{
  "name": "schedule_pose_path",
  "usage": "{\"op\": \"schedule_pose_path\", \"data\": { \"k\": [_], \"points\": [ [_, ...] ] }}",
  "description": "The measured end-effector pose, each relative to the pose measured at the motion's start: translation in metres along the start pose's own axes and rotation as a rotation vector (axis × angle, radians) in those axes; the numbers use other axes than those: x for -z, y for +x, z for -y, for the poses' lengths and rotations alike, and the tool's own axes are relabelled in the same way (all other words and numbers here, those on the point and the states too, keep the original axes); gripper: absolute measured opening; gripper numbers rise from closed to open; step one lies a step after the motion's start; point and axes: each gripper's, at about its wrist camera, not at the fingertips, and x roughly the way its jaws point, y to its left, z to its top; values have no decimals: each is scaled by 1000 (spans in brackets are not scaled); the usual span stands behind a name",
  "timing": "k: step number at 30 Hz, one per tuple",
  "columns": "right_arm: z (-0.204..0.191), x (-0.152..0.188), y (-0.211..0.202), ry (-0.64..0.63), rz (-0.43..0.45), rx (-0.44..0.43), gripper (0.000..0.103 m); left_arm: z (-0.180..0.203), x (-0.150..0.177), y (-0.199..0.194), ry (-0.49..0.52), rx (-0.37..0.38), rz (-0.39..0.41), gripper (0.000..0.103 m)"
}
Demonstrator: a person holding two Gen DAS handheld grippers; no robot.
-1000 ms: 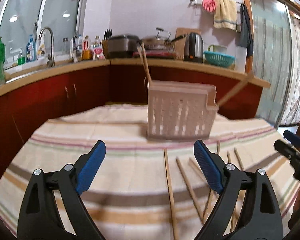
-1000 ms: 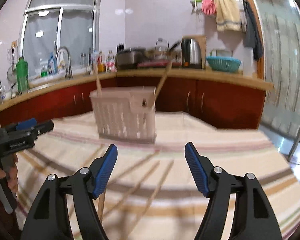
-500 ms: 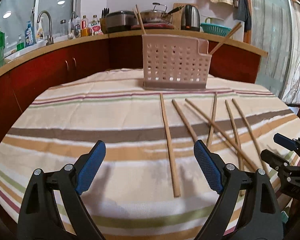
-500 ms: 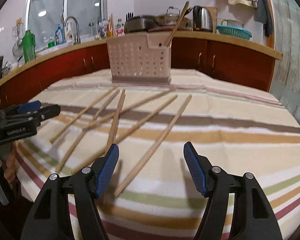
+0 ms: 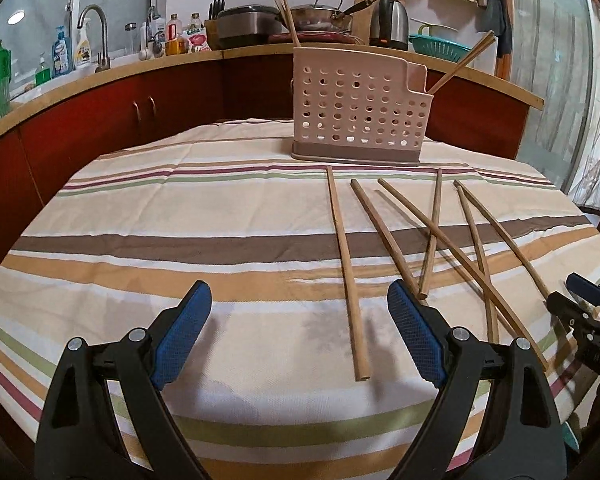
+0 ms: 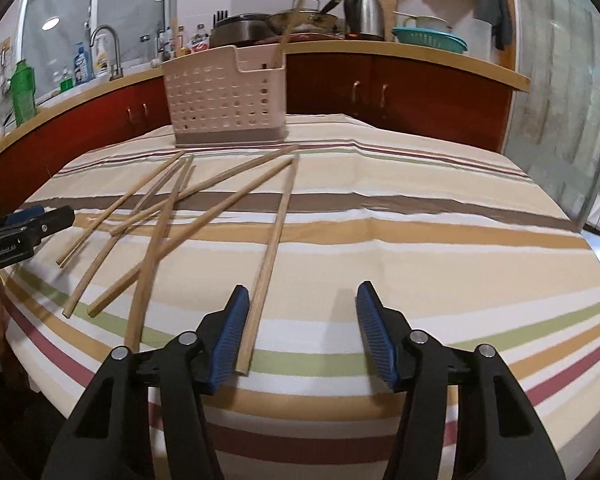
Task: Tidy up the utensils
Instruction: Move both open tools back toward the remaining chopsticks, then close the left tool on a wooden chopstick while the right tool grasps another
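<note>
I count six chopsticks (image 5: 396,236) lying ahead of my tongs. My left gripper (image 5: 299,334) gapes, released; right gripper (image 6: 300,334) has been narrowing, nothing clenched, bare cloth (image 6: 420,240) rightward.

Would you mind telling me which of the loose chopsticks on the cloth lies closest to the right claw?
The rightmost chopstick: its near end lies just inside the right claw's left pad. The others fan out further left.
</note>
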Motion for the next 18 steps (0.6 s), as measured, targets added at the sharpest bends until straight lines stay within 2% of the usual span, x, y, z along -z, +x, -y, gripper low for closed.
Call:
{"op": "schedule_pose_path", "data": {
  "k": [3, 5, 8, 11, 15, 18],
  "points": [
    [-1, 4, -4, -15, 9, -21, 46, 4, 1, 1, 12, 14, -9, 83],
    [-1, 4, -4, -20, 11, -37, 40, 6, 2, 4, 18, 27, -28, 71],
    [-1, 3, -4, -17, 12, -56, 36, 7, 5, 8, 18, 50, -62, 59],
    [-1, 4, -5, -16, 16, -67, 33, 8, 11, 10, 13, 75, -94, 54],
    [0, 6, -6, -14, 21, -77, 30, 13, 18, 6, 56, 67, -78, 51],
    [1, 6, -7, -11, 23, -86, 25, 13, 20, 3, 68, 71, -68, 40]
  ]
}}
